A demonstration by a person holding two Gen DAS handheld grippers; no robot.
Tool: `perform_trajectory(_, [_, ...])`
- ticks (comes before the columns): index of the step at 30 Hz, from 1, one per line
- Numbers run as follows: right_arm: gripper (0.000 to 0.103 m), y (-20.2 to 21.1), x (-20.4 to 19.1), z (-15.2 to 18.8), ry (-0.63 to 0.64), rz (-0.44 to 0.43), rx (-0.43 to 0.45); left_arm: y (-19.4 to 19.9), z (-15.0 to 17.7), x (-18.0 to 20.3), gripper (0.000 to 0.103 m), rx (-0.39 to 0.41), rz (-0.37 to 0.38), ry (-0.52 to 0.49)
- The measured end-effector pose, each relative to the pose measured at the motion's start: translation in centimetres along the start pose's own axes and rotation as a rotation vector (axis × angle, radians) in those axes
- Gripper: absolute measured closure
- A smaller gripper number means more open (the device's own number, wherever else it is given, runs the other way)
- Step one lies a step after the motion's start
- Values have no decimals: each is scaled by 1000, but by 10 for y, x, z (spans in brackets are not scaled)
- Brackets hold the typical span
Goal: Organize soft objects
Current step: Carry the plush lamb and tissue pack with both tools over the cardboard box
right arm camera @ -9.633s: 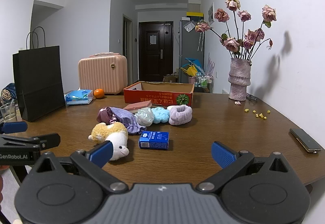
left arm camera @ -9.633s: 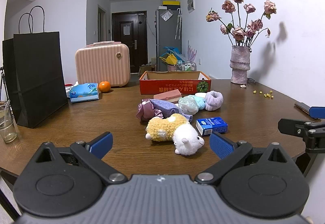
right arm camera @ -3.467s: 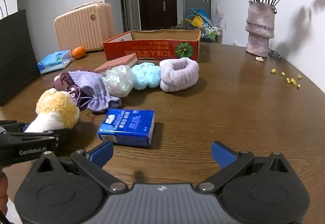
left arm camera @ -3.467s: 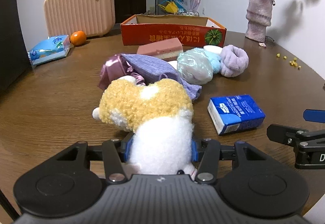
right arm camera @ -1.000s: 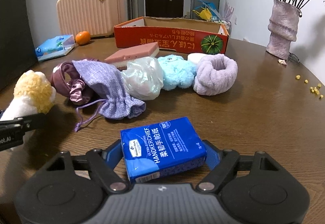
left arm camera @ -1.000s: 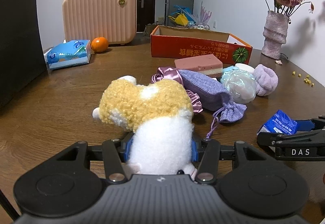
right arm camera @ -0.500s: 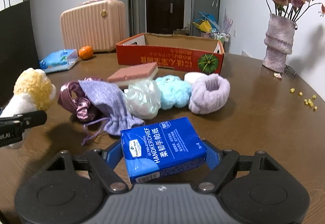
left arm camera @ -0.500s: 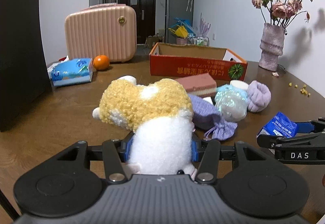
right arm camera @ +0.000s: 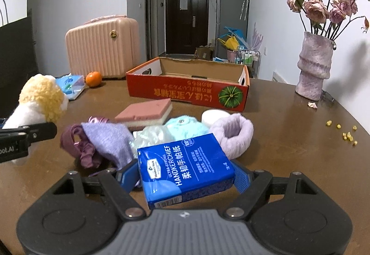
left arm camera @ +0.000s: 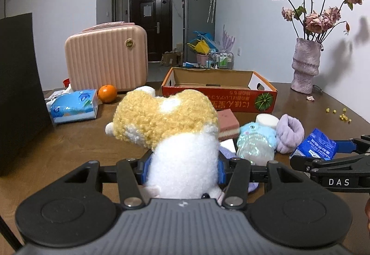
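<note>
Since a second ago both views have risen – the red cardboard box now shows its open inside, and the pile of soft things sits lower in each picture. The grips themselves are unchanged.

The left tongs are clenched on the plush toy, their blue pads pressing its white body from both sides while the yellow curly part sticks out ahead of them, clear of the desk. The right tongs are grasping the blue handkerchief pack – it lies tilted between the pads, lifted off the desk.

Beyond the pack, toward the middle of the desk, lie the lilac pouch, the pink sponge, the pale blue puff and the lilac headband, all bunched together just in front of the box. The box stands toward the far edge.
</note>
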State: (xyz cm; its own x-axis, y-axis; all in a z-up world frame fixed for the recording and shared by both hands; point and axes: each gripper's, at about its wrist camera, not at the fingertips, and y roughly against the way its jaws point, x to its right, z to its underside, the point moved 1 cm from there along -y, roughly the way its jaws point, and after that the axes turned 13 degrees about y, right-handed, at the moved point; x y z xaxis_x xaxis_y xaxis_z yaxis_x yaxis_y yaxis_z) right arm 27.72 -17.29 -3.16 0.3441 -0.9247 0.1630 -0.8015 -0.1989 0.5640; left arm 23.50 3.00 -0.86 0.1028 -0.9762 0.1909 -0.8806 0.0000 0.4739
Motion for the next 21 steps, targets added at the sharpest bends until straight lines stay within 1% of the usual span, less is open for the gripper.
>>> perform_trajectory(8, [22,-16,13,-19,-8,12,33,-23,-22,12,52,14,15,-15])
perform_trajectory(21, [22,-50,30,-56,-29,33,91,-73,-61,26,52,25,40,-8])
